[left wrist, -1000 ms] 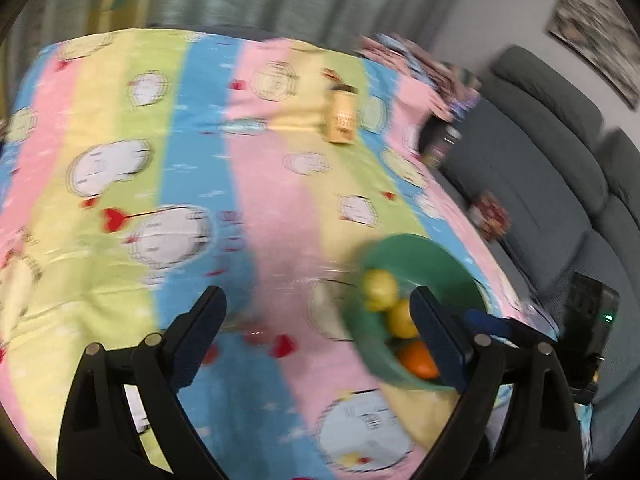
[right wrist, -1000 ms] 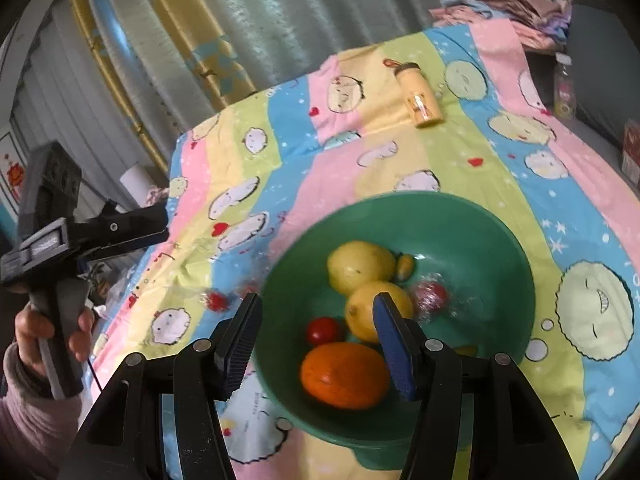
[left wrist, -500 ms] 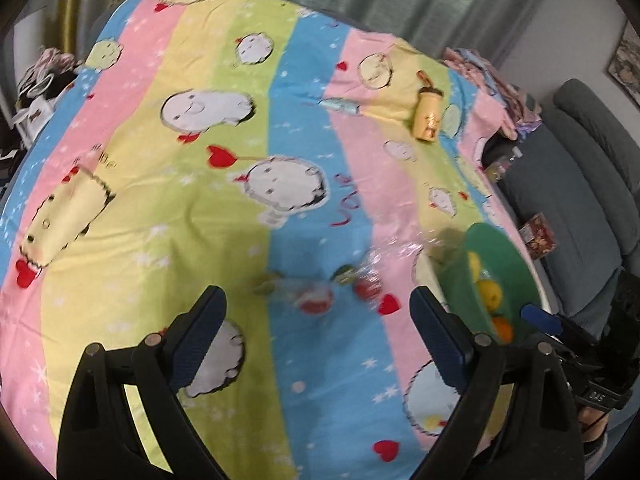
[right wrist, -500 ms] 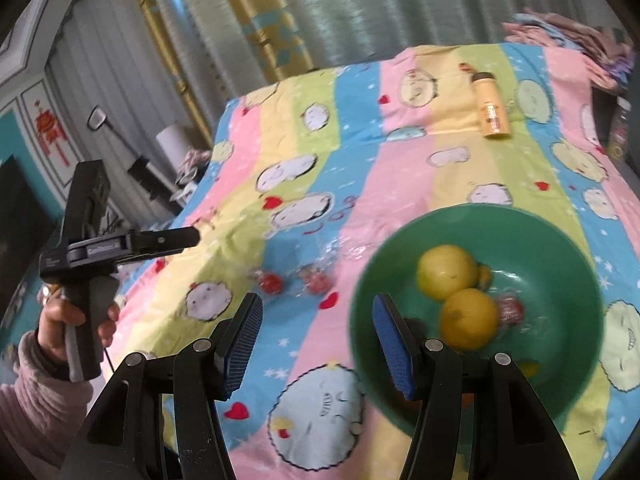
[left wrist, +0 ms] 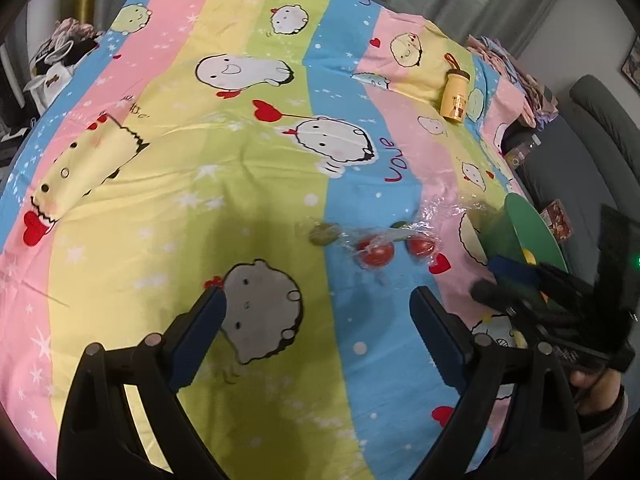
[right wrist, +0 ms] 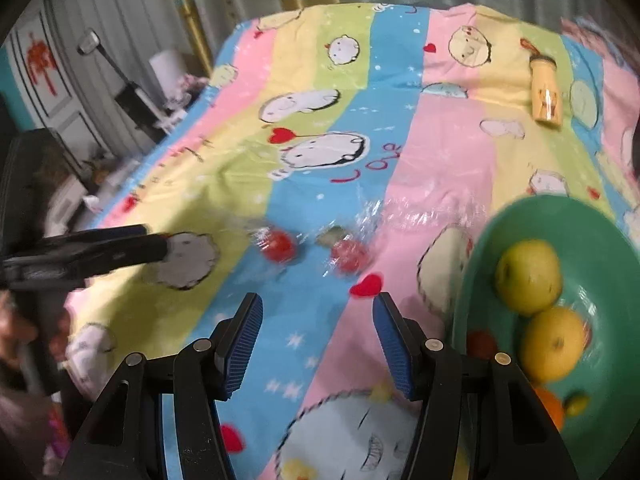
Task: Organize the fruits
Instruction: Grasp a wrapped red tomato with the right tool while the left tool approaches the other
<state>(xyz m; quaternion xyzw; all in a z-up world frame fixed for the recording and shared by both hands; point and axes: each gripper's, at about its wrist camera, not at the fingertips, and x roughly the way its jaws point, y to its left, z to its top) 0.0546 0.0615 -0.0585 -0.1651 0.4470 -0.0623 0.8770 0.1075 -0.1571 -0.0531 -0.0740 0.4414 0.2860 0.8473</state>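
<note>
I have my left gripper point(left wrist: 316, 308) with jaws spread wide and nothing between them; my right gripper point(right wrist: 318, 328) is likewise apart and empty. The fruits left to collect, two small red round fruits wrapped in clear plastic film point(left wrist: 374, 252) with a small dull-green fruit point(left wrist: 323, 234) beside them, lie on the striped cartoon-print cloth point(left wrist: 200, 160) at about 12 o'clock from my left gripper, slightly toward 1. From my right gripper they also sit near 12 o'clock point(right wrist: 280, 245). Neither gripper is clearly nearer, I judge. The green round bowl point(right wrist: 600, 232) sits at 3 o'clock of my right gripper, holding two yellow-green round fruits point(right wrist: 528, 278), an orange and some smaller pieces.
</note>
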